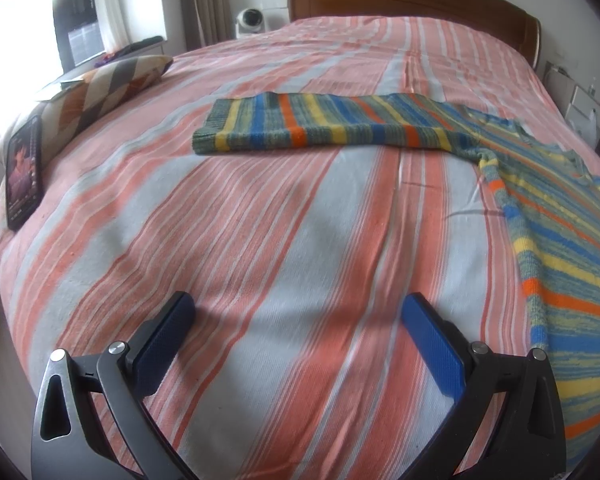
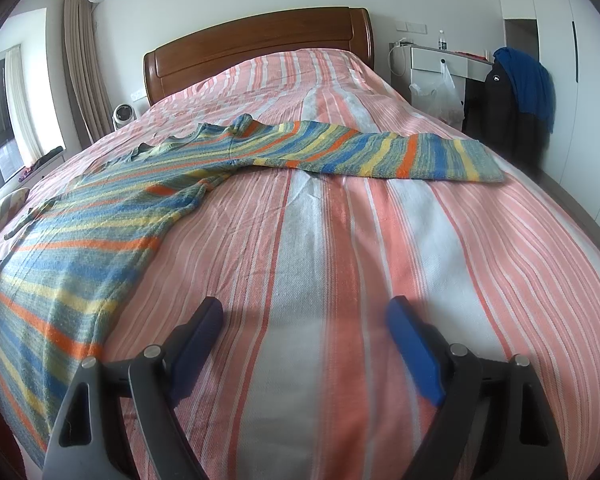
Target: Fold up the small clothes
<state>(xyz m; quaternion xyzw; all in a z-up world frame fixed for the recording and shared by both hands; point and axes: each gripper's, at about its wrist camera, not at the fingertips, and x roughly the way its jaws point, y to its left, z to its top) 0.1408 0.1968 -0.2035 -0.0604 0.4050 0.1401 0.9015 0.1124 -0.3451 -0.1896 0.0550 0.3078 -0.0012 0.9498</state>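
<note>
A striped knit sweater in blue, yellow, orange and grey-green lies flat on the bed. In the left wrist view its body is at the right and one sleeve stretches left across the bed. In the right wrist view the sweater's body is at the left and the other sleeve stretches right. My left gripper is open and empty above bare bedspread, left of the sweater's body. My right gripper is open and empty above bare bedspread, right of the body.
The bed has a pink and white striped bedspread and a wooden headboard. A patterned cushion and a phone lie at the bed's left edge. A nightstand and a chair with dark clothes stand to the right.
</note>
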